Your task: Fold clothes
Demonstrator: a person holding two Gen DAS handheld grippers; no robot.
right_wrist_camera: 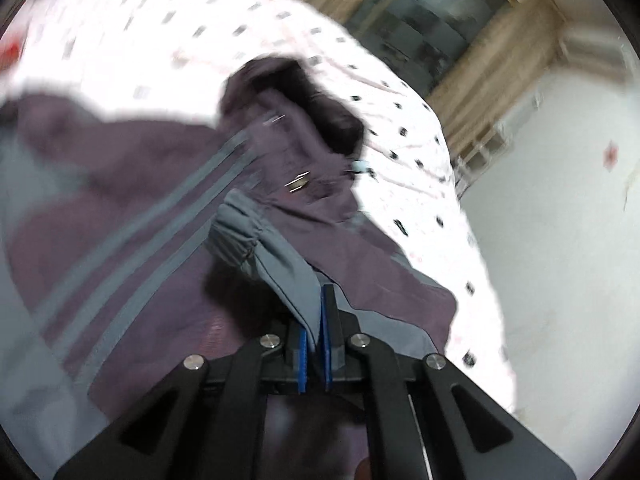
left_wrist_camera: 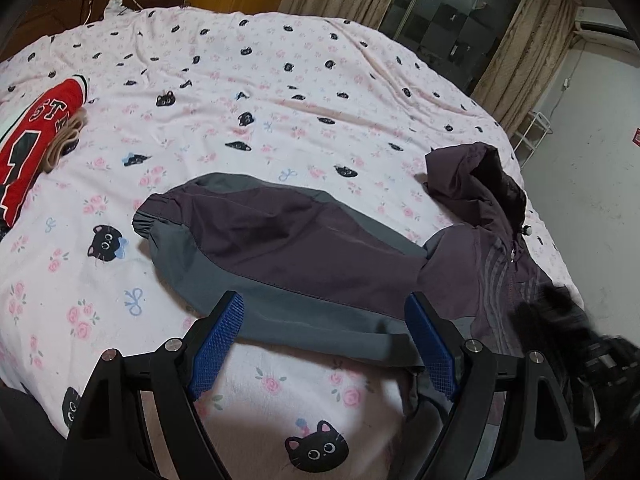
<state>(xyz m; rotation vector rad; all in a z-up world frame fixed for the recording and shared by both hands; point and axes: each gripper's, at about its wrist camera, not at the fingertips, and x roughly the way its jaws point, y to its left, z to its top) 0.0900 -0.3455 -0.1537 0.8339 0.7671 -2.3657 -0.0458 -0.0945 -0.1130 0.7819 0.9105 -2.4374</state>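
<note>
A purple and grey hooded jacket (left_wrist_camera: 280,240) lies on the bed, one sleeve stretched left with its cuff (left_wrist_camera: 148,220) at the end and the hood (left_wrist_camera: 480,176) at the right. My left gripper (left_wrist_camera: 324,312) is open, its blue pads on either side of the sleeve's grey lower edge. My right gripper (right_wrist_camera: 316,296) is shut on the jacket's other sleeve (right_wrist_camera: 272,248), near its gathered grey cuff (right_wrist_camera: 236,232), above the striped jacket body (right_wrist_camera: 132,240). The right wrist view is blurred. The right gripper shows blurred at the right edge of the left wrist view (left_wrist_camera: 560,320).
The bed has a pink sheet with black cats and roses (left_wrist_camera: 240,92). A folded red jersey (left_wrist_camera: 32,140) with a beige garment beside it lies at the left. Curtains (left_wrist_camera: 532,48), a dark window and a white wall (left_wrist_camera: 592,184) lie beyond the bed's right edge.
</note>
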